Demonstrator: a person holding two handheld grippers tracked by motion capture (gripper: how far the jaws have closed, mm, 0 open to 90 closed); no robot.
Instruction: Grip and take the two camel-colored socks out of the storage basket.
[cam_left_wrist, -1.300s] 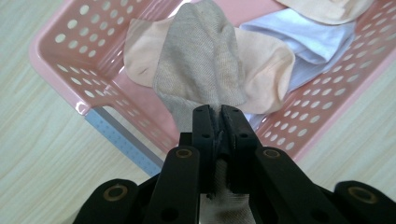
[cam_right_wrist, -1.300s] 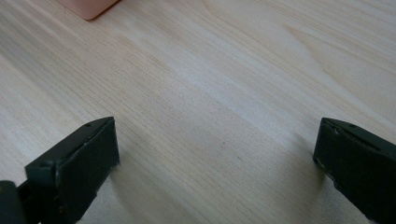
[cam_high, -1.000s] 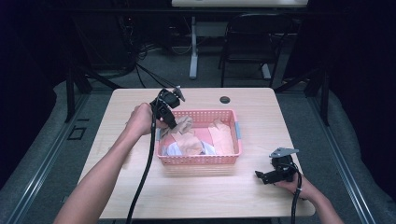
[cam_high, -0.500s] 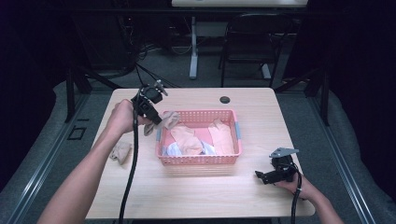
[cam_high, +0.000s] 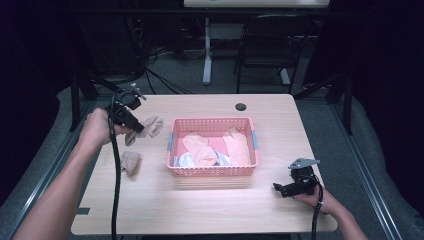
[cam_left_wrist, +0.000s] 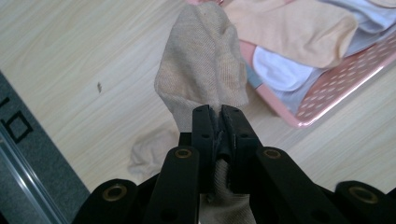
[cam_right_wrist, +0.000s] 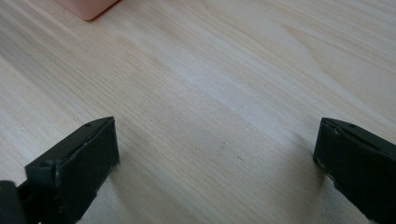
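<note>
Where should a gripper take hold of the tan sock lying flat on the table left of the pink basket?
Probably from straight above, pinching a raised fold near the middle of the loose tan sock. It lies crumpled and flat on the table, so no edge stands free for a sideways approach. The left gripper is shut on another sock; the open right gripper is free.

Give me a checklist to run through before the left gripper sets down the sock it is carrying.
1. Grip: left gripper shut on the tan sock: ok.
2. Sock clear of the pink basket: ok.
3. Drop area: bare table beside the sock already laid down: ok.
4. Right gripper out of the way, jaws open, resting near the table's front right: ok.
5. Whether the two socks match: cannot tell.
</note>
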